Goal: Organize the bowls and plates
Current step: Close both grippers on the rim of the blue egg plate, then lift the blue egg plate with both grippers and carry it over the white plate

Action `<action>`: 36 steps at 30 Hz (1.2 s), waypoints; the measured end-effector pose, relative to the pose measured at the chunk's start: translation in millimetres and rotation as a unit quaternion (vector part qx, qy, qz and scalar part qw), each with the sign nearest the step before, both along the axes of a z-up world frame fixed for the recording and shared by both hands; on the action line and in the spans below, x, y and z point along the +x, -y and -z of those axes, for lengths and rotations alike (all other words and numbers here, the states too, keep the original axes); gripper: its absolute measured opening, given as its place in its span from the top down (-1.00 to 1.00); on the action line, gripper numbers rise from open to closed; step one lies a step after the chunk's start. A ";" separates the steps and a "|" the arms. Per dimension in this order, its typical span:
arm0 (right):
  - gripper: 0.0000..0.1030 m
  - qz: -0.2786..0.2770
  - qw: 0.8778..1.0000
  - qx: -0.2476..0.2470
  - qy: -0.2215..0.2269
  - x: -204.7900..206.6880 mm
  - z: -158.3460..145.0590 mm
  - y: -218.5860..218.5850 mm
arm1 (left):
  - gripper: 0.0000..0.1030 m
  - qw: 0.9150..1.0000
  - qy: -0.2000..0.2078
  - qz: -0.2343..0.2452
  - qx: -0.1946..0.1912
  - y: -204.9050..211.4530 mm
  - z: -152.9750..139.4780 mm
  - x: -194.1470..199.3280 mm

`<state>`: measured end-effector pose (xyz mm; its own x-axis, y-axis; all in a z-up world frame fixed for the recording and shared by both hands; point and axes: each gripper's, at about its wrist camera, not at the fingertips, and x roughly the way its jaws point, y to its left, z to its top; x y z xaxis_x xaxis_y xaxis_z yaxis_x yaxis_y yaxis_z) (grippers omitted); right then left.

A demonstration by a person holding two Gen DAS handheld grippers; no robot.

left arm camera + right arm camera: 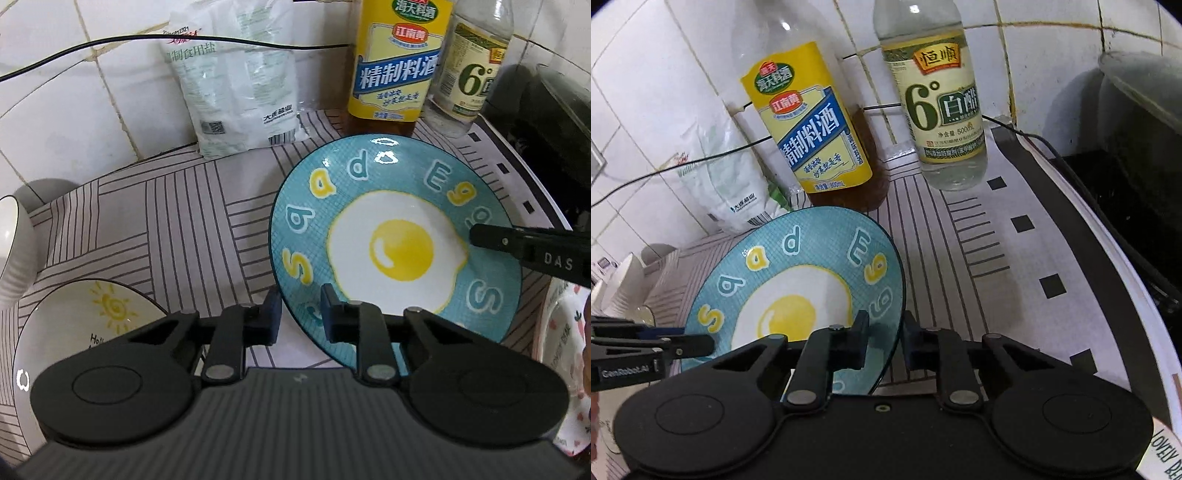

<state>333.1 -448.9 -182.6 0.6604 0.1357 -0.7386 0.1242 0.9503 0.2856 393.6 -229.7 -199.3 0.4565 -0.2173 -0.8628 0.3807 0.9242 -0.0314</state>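
Observation:
A blue plate with a fried-egg picture point(391, 251) is lifted and tilted above the striped mat. My left gripper point(301, 317) straddles its near-left rim, one finger each side, closed on it. My right gripper point(884, 341) is closed on the plate's point(798, 291) opposite rim; one of its fingers point(524, 247) shows at the right in the left wrist view. A white plate with a sun drawing point(88, 325) lies at lower left. White ribbed bowls point(14, 254) stand at the far left, also seen in the right wrist view point(622, 284).
A salt bag point(236, 81), a yellow cooking-wine bottle point(395, 62) and a clear vinegar bottle point(469, 74) stand against the tiled wall. A black appliance point(1137, 155) sits at the right. A floral dish point(565, 339) is at the right edge. A black cable point(110, 44) runs along the wall.

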 end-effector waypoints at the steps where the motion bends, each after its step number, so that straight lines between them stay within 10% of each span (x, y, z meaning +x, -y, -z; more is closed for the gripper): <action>1: 0.58 0.000 1.000 0.002 0.001 0.6 0.6 0.3 | 0.59 1.000 -0.002 -0.004 -0.002 0.0 -0.3 1.3; 12: 0.72 0.014 0.998 0.058 0.016 -3.3 -1.8 12.4 | 0.53 0.998 -0.020 -0.047 -0.037 -6.9 5.4 6.1; 36: 0.71 -0.035 0.996 0.067 0.046 -56.6 -48.5 -25.8 | 0.54 0.999 0.014 0.027 -0.028 -60.1 -61.4 -64.2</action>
